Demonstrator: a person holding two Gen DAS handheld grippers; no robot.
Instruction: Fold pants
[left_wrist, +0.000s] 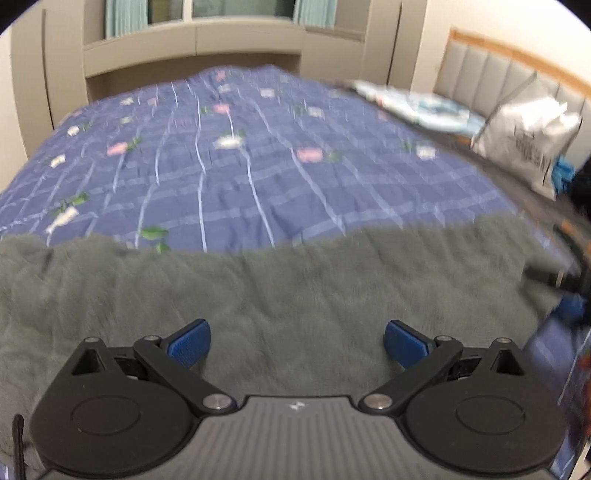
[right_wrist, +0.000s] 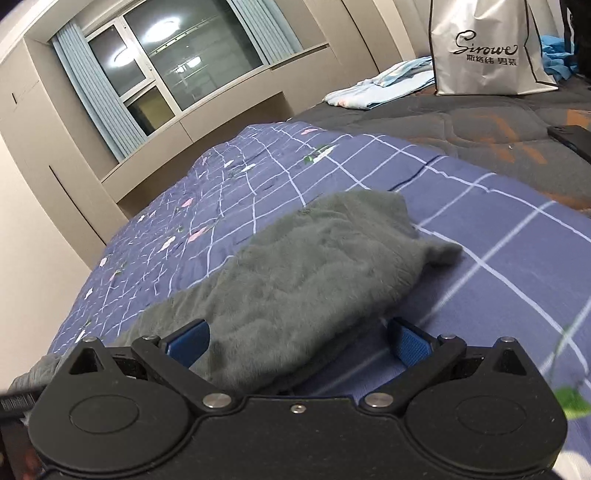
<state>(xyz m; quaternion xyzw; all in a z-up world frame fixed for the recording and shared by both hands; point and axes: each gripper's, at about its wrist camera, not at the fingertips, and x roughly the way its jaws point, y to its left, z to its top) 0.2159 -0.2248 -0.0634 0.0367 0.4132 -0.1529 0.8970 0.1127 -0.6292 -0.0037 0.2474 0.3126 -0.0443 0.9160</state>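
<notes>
Grey fleecy pants (left_wrist: 295, 288) lie flat across the near part of a bed with a blue checked quilt (left_wrist: 236, 170). My left gripper (left_wrist: 297, 343) hovers over them, open, its blue pads (left_wrist: 190, 343) wide apart with only fabric below. In the right wrist view the pants (right_wrist: 295, 280) stretch away as a long folded strip, one end bunched at the far right. My right gripper (right_wrist: 299, 343) is open at the near end of the strip, its blue pads (right_wrist: 408, 343) either side of the cloth. The left view is blurred.
A white shopping bag (right_wrist: 487, 48) stands at the head of the bed beside folded light-blue clothes (right_wrist: 380, 86). A dark grey quilt (right_wrist: 480, 129) covers that end. A padded headboard (left_wrist: 491, 70), a window (right_wrist: 170, 62) and beige cabinets surround the bed.
</notes>
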